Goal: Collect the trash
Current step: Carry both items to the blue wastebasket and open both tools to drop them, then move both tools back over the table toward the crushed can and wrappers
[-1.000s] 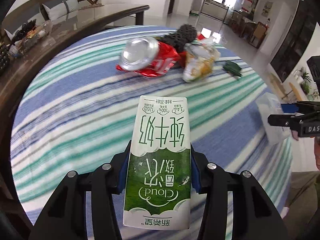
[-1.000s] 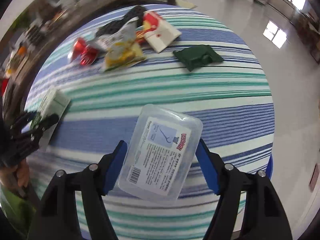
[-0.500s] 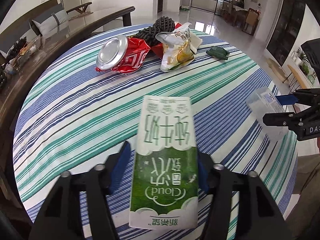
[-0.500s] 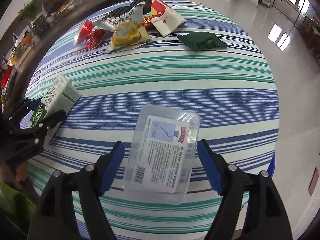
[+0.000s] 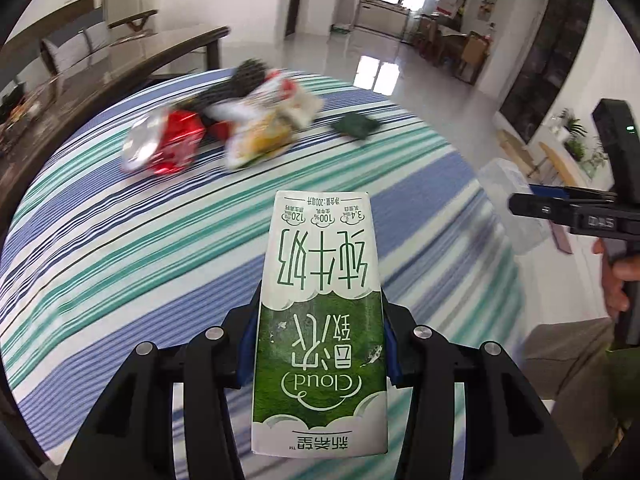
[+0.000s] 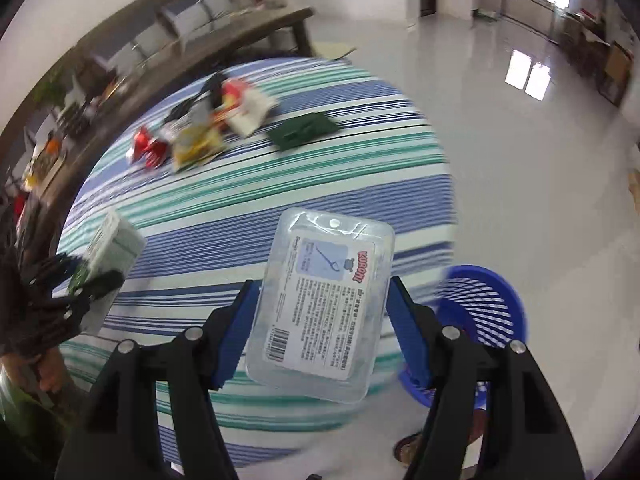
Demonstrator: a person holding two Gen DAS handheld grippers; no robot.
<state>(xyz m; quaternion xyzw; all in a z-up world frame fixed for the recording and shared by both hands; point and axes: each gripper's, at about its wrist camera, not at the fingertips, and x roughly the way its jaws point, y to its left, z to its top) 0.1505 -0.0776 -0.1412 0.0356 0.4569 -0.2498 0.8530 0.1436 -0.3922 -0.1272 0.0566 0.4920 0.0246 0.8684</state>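
Observation:
A green and white milk carton hangs above the striped tablecloth, and my left gripper is shut on its lower half. A clear plastic box with a printed label sits between the blue pads of my right gripper. Those jaws are closing and the pads press on the box's sides. That box is over the table's near edge. The right gripper and its box also show at the right of the left wrist view. At the left of the right wrist view are the left gripper and carton.
A blue slatted basket stands on the floor by the table's near right edge. At the far side of the table lie a crushed red can, a yellow snack bag, a dark green packet and other wrappers. A dark wooden table stands behind.
Both grippers have drawn back from the pile and risen a little, each still carrying its item. The right gripper has swung over the table's edge, and the blue basket has come into view.

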